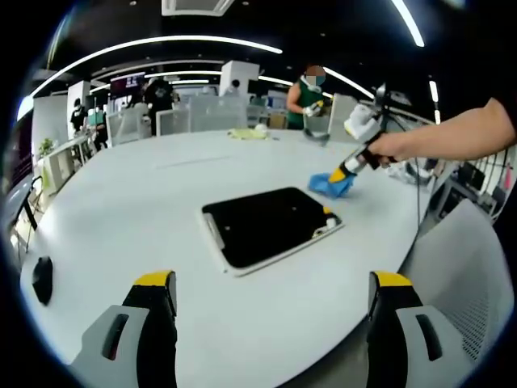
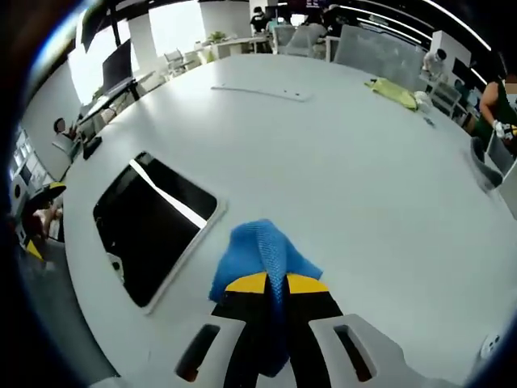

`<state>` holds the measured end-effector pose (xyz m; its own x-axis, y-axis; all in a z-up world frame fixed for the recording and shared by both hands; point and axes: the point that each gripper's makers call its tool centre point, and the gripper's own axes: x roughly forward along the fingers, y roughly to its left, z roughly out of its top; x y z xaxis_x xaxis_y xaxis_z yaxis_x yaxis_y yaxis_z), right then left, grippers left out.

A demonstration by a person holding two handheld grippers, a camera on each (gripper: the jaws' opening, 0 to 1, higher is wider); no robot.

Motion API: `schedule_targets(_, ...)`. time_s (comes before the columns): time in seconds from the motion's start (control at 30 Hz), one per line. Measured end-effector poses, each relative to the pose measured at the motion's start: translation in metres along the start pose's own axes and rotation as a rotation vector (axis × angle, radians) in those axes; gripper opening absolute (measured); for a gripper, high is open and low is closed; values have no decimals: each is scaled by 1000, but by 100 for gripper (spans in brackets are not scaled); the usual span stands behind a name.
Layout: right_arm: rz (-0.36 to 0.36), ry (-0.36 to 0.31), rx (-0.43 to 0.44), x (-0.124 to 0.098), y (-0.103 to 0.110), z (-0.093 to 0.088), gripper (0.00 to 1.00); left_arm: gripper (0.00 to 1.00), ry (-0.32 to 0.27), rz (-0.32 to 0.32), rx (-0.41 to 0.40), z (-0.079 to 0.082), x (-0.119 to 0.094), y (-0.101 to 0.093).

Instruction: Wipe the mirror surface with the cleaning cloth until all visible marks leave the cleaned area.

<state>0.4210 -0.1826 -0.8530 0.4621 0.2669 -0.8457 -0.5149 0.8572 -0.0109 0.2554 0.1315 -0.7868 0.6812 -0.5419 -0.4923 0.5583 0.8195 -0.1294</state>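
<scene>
Yellow-tipped fingers of the right gripper [image 2: 271, 284] pinch the blue cleaning cloth [image 2: 262, 255], which touches the white bench [image 2: 347, 162] just beside the mirror [image 2: 149, 222]. That mirror lies flat, its long axis apparently running diagonally across the bench. Left gripper [image 1: 275, 295] hangs released, fingers wide apart, near the mirror's edge.

Open office: meeting table [image 1: 145, 210], monitors [image 1: 128, 82], chairs [image 1: 129, 124].
</scene>
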Motion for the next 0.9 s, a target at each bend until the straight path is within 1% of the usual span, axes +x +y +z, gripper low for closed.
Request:
schedule_targets(0.07,-14,53,-53,7,1,-16,2,99,1,1,-2,0,0,0)
schedule_targets(0.1,-7,-17,-126,6,0,-6,2,99,1,2,-3,0,0,0)
schedule_targets(0.13,-20,-6,-33,5,0,-9,2,99,1,3,-4,0,0,1)
schedule_targets(0.23,-16,-17,-62,5,0,-9,2,99,0,4,-3,0,0,1)
schedule_targets(0.37,-12,-21,-73,5,1,-8,3,99,4,-1,2,-1,1,-1)
schedule_targets(0.43,-20,-33,-110,5,-3,-6,6,99,2,0,-2,0,1,-1)
schedule_targets(0.47,-31,-41,-117,4,-5,-5,12,99,0,0,-5,0,1,0)
schedule_targets(0.53,-38,-66,-112,-1,-7,0,31,99,-1,0,-8,0,1,0)
schedule_targets(0.57,-25,-108,-105,-4,-5,7,46,99,-5,5,-8,1,0,1)
schedule_targets(0.6,-27,-144,-121,-7,-6,14,56,99,-30,35,6,5,-1,7)
schedule_targets(0.63,-42,-174,-149,-11,-8,19,66,100,-57,44,-2,10,-2,9)
schedule_targets(0.67,-45,-200,-171,-16,-7,23,75,100,-67,41,-21,10,-2,9)
schedule_targets(0.7,-40,-241,-189,-25,-4,29,79,100,-58,33,-39,9,-2,9)
schedule_targets(0.73,-43,-259,-189,-30,-3,32,82,100,-51,33,-39,8,-2,8)
schedule_targets(0.8,-42,-314,-182,-45,1,36,88,100,-56,30,-33,9,-2,7)
schedule_targets(0.87,-32,-355,-191,-56,8,36,92,100,-63,28,-36,10,-2,7)
schedule_targets(0.9,-31,-373,-185,-61,10,35,93,100,-62,27,-39,10,-2,7)
